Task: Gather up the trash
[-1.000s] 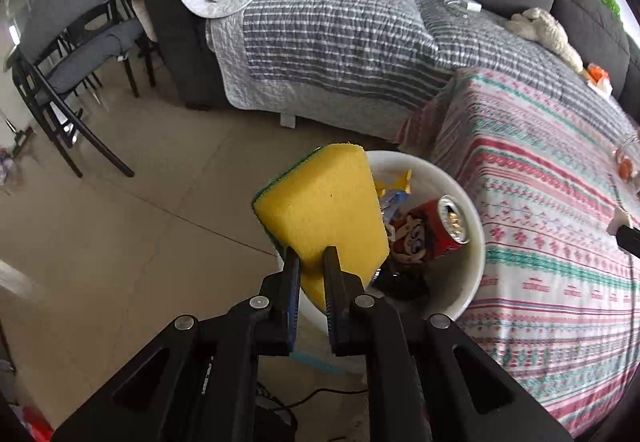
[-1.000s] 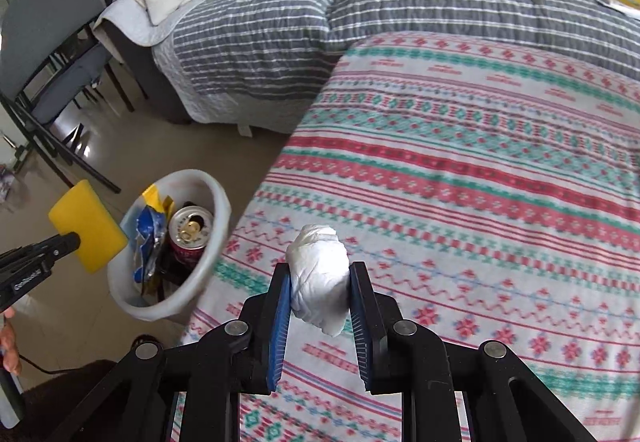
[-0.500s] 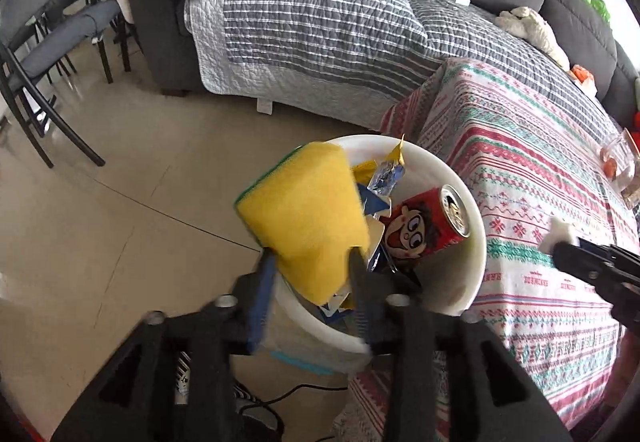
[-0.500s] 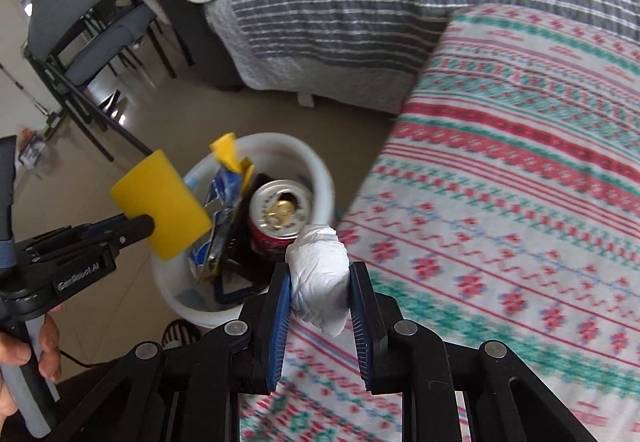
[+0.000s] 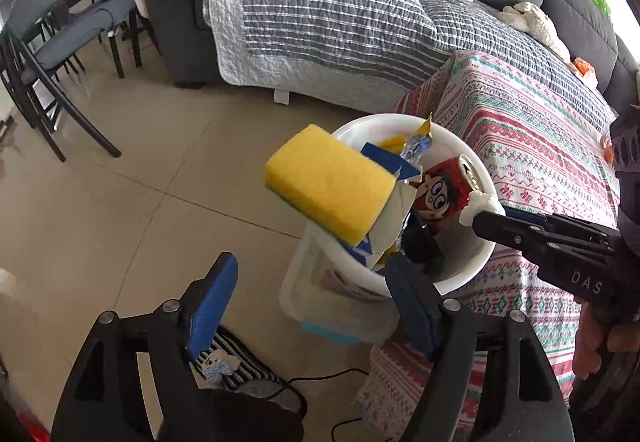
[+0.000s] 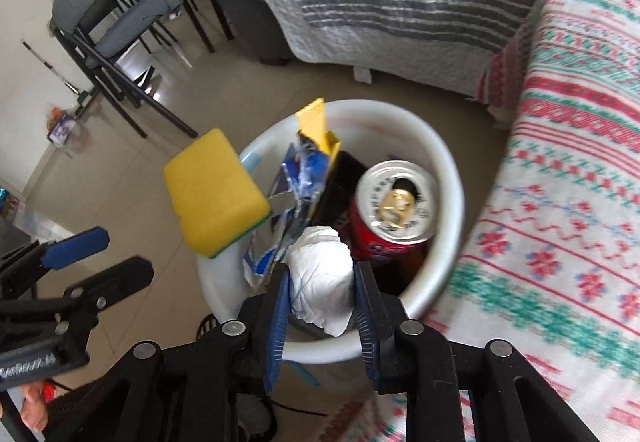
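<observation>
A white bin [image 5: 476, 262] [image 6: 448, 178] stands on the floor beside the patterned bed. It holds a red can [image 5: 444, 190] [image 6: 396, 210] and blue and yellow wrappers [image 6: 304, 178]. A yellow sponge [image 5: 332, 184] [image 6: 214, 192] is in the air at the bin's left rim, free of my left gripper [image 5: 308, 302], which is open just below it. My right gripper [image 6: 320, 298] is shut on a white crumpled tissue [image 6: 320, 278] [image 5: 478, 204] over the bin's near rim.
The bed with the red and green patterned cover [image 5: 532, 146] [image 6: 568, 202] lies right of the bin. A grey striped quilt covers the sofa [image 5: 340, 14] behind. Black chairs [image 5: 52, 54] [image 6: 120, 34] stand at the left on the tiled floor. A clear box [image 5: 332, 306] sits under the bin.
My left gripper opened and the sponge left it, now falling at the bin's rim. My right gripper carried the tissue from over the bed to above the bin.
</observation>
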The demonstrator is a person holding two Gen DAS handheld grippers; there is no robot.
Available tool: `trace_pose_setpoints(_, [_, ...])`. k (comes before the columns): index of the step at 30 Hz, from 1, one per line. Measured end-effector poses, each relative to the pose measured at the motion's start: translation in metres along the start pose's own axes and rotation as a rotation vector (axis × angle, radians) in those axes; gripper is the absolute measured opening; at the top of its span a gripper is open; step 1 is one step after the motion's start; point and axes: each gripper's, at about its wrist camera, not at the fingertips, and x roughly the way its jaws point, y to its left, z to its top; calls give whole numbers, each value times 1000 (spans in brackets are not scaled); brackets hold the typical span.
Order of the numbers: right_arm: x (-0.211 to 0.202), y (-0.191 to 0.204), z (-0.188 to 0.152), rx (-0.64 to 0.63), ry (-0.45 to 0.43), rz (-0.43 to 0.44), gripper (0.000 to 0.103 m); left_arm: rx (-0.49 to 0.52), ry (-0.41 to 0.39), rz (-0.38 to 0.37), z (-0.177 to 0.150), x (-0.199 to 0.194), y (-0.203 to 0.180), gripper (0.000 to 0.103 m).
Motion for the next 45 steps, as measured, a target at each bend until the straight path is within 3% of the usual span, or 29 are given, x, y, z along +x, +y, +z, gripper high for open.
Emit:
trace_pose_setpoints(2, [-1, -4, -2, 30, -2, 5, 51, -4, 1, 10, -3, -2, 4, 81])
trace_pose_setpoints(6, [-18, -9, -4, 42, -12, -33, 55, -32, 1, 20, -10, -6, 7, 88])
trace_pose_setpoints(10, [-52, -13, -11, 13, -55, -136, 71, -29, -1, 59, -18, -16, -4, 95])
trace_pose_setpoints(17, [-128, -34, -39, 51, -131, -254, 88, -1, -102, 37, -37, -62, -42, 103])
trace_pose_setpoints(23, [-190, -55, -85, 111, -126, -454, 92, 54, -146, 1, -56, -93, -86, 103])
trace_pose_setpoints(28, [-231, -68, -131, 181, -209, -513, 95, 69, -166, -15, -76, -107, -112, 103])
trace_pose_setpoints(33, [-245, -77, -165, 203, -265, -598, 96, 78, -214, -11, -95, -119, -133, 103])
trace_pose_setpoints(38, [-256, -86, -177, 209, -295, -676, 96, 126, -253, 6, -103, -121, -150, 103])
trace_pose_setpoints(45, [-263, -80, -175, 185, -349, -678, 98, 130, -240, 22, -105, -116, -152, 103])
